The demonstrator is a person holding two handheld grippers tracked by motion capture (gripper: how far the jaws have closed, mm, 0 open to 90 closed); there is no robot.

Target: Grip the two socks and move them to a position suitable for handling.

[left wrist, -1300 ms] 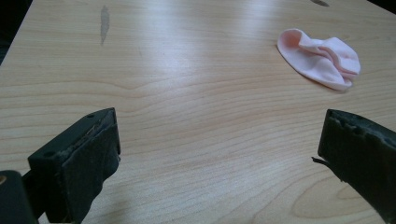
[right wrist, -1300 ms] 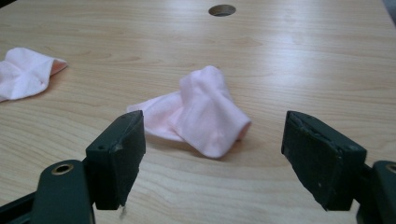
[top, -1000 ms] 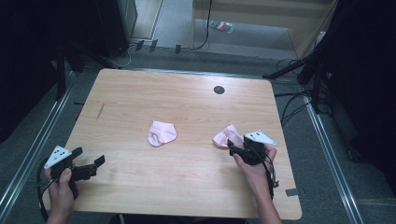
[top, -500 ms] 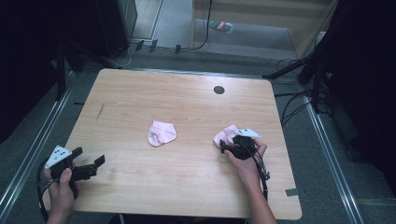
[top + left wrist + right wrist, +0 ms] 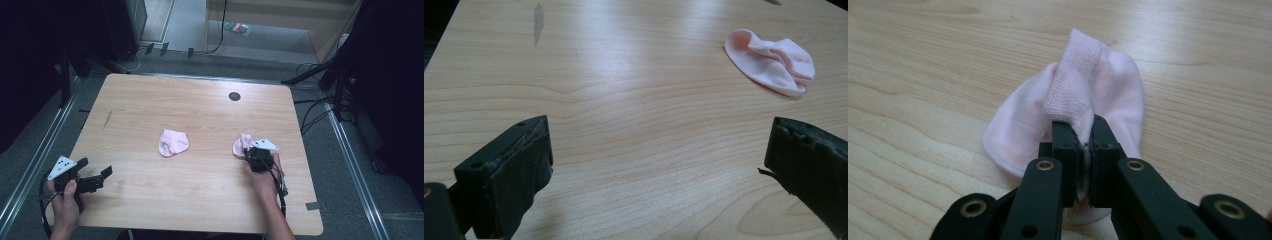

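On the table's right side the right gripper, jaws just closed, pinches the ribbed cuff of a pink sock lying flat, while the left gripper hovers open-jawed near the front-left corner, well apart from a second pink sock mid-table.

The light wooden desk is carrying two pink socks. One sock is lying near the centre; the other sock is lying well apart, toward the right edge. A dark round grommet is sitting near the far edge.
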